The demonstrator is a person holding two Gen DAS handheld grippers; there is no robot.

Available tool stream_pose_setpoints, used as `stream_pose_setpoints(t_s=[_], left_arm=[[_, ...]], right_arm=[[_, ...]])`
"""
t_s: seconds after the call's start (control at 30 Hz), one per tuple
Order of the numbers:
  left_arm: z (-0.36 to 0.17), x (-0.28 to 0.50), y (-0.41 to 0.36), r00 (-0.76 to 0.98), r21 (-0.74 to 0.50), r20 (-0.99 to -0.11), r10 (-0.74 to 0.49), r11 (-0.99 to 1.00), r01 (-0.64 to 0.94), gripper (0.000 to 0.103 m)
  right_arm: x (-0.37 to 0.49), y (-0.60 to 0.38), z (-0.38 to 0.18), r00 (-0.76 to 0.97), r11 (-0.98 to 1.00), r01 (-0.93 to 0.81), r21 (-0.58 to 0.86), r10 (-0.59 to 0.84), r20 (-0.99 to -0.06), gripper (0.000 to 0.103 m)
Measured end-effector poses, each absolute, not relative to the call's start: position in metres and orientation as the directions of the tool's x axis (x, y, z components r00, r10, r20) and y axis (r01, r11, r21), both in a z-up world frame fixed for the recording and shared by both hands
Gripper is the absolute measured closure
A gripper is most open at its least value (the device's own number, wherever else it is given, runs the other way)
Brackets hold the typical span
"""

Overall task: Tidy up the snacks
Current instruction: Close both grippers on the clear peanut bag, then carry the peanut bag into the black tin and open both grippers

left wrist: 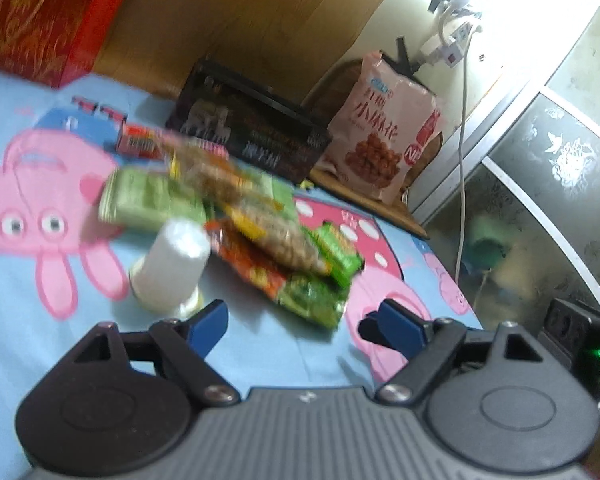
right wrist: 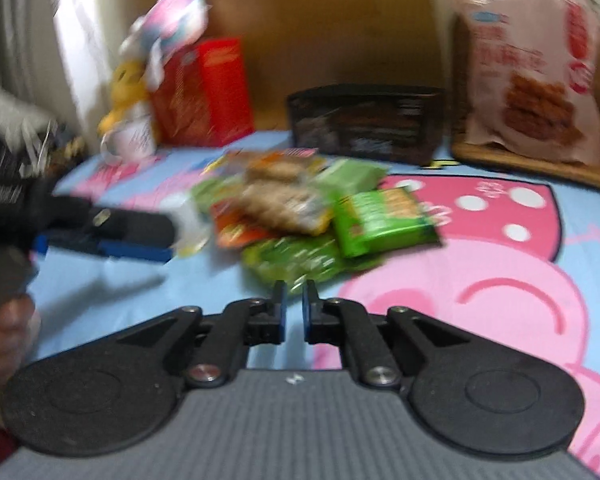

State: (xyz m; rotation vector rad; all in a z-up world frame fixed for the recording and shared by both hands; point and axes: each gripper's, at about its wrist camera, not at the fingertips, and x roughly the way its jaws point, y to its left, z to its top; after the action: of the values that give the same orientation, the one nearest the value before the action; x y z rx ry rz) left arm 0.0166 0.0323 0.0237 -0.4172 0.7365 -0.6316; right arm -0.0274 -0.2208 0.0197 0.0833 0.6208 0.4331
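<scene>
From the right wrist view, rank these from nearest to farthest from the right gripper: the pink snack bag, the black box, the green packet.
Measured from the right gripper:
1. green packet, just ahead, on the right of the snack pile.
2. black box, behind the pile, centre.
3. pink snack bag, far right, standing at the wall.

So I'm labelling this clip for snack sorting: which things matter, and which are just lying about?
Job:
snack pile
black box
pink bag

Lying about:
white cup
red box
mug
power strip
</scene>
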Motion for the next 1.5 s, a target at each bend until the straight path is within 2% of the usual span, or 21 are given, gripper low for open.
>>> stream_pose_setpoints(t_s=[0.07,0.23,0.43,0.53,0.6,0.63,0.67,0.77,0.93,1.07,1.2,1.33,1.4,1.5], left_arm=[[0.033,0.022,0.033,0.590,-0.544,-0.480,-0.650,0.747,0.382,0.014],[0.047,0.054,0.020,0.580,-0.528,-0.521,-0.627,0.770,0.358,0.014],[0.042,0.086,-0.004,0.535,-0.461,-0.620,-0.574,0.818,0.343,0.016],[0.037,0.098,-0.011,0.522,-0.444,-0.645,-0.558,0.829,0.339,0.034],[0.036,0.101,-0.014,0.509,-0.441,-0.659,-0.553,0.833,0.334,0.052],[0.036,0.101,-0.013,0.503,-0.448,-0.658,-0.561,0.828,0.338,0.054],[0.039,0.100,-0.012,0.500,-0.456,-0.653,-0.568,0.823,0.340,0.056],[0.057,0.089,-0.005,0.514,-0.473,-0.620,-0.592,0.805,0.358,0.056],[0.105,0.094,-0.003,0.579,-0.458,-0.535,-0.615,0.787,0.412,0.056],[0.130,0.141,-0.018,0.629,-0.427,-0.479,-0.613,0.788,0.443,0.056],[0.122,0.208,-0.039,0.627,-0.409,-0.512,-0.587,0.809,0.423,0.056],[0.088,0.257,-0.049,0.584,-0.469,-0.560,-0.588,0.806,0.362,0.055],[0.077,0.269,-0.051,0.591,-0.481,-0.556,-0.584,0.807,0.344,0.054],[0.069,0.276,-0.052,0.612,-0.484,-0.561,-0.557,0.821,0.303,0.046]], right_arm=[[-0.022,-0.231,0.024,0.739,0.907,-0.350,0.233,0.420,-0.527,0.072],[-0.004,-0.220,0.029,0.724,0.882,-0.417,0.220,0.469,-0.506,0.065],[0.029,-0.207,0.021,0.697,0.872,-0.476,0.116,0.454,-0.555,0.060],[0.044,-0.208,0.014,0.673,0.862,-0.487,0.143,0.474,-0.568,0.060],[0.049,-0.207,0.011,0.653,0.851,-0.495,0.177,0.499,-0.570,0.063],[0.050,-0.206,0.011,0.651,0.851,-0.491,0.184,0.499,-0.571,0.072],[0.047,-0.204,0.013,0.659,0.851,-0.495,0.174,0.498,-0.563,0.077],[0.036,-0.205,0.028,0.669,0.837,-0.516,0.181,0.526,-0.525,0.081],[0.027,-0.210,0.069,0.745,0.832,-0.537,0.139,0.544,-0.386,0.083],[0.063,-0.204,0.091,0.827,0.870,-0.493,0.018,0.475,-0.301,0.083],[0.115,-0.200,0.088,0.873,0.904,-0.425,-0.047,0.396,-0.286,0.083],[0.154,-0.196,0.064,0.883,0.927,-0.371,-0.062,0.331,-0.332,0.083],[0.162,-0.197,0.052,0.900,0.942,-0.332,-0.056,0.299,-0.318,0.082],[0.160,-0.196,0.046,0.919,0.953,-0.298,-0.060,0.270,-0.287,0.073]])
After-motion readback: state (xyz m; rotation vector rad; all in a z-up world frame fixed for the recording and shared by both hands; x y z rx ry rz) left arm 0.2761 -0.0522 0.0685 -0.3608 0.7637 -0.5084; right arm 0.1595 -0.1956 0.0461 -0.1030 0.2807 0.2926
